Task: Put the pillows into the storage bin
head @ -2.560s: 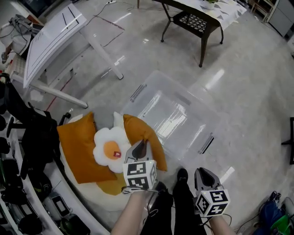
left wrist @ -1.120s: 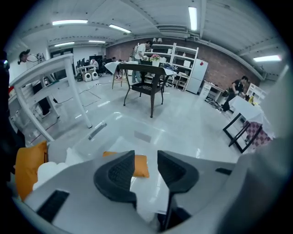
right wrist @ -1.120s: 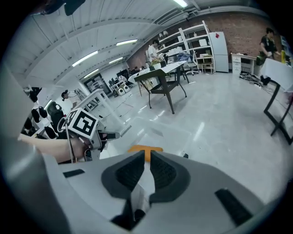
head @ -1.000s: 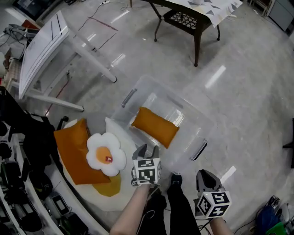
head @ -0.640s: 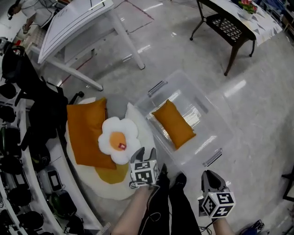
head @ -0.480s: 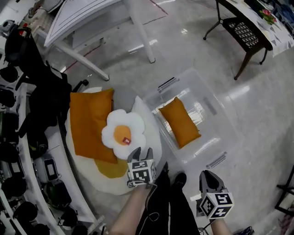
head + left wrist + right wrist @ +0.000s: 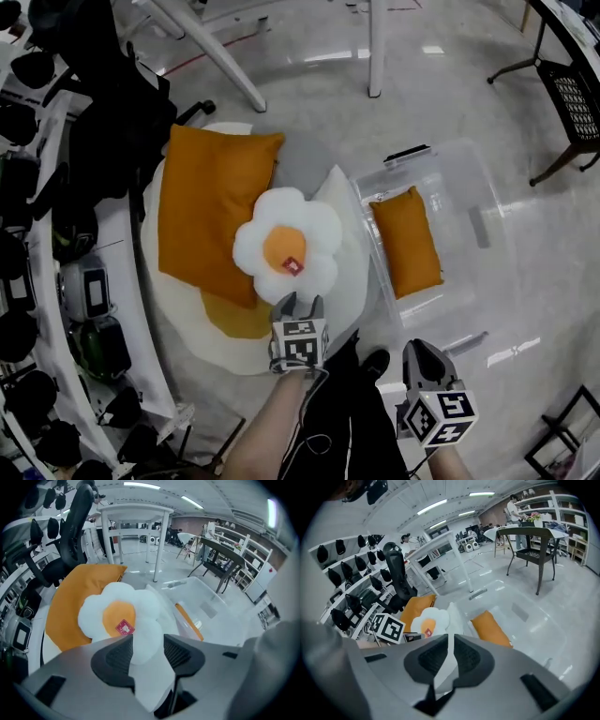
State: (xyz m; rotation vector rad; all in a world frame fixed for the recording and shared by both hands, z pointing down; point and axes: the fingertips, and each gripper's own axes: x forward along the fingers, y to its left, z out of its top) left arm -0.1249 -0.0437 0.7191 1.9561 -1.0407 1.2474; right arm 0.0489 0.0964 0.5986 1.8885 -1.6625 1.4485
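- The left tool (image 7: 298,302) hung at the near edge of the flower pillow (image 7: 286,246). Its jaws were opening, with a white petal showing in the gap and no pad visibly pressing it.
- That pillow lay straight ahead of the left tool, atop a round white cushion (image 7: 178,319) on the floor. It partly overlapped a large orange pillow (image 7: 211,211) whose long axis ran away from the person.
- The storage bin (image 7: 469,187) sat to the right and held one small orange pillow (image 7: 408,241) lying lengthwise.
- The right tool (image 7: 419,349) waited low and well apart, its jaws narrow and empty.
- The left hand looked the nearer for the next pickup, followed by a carry to the right.
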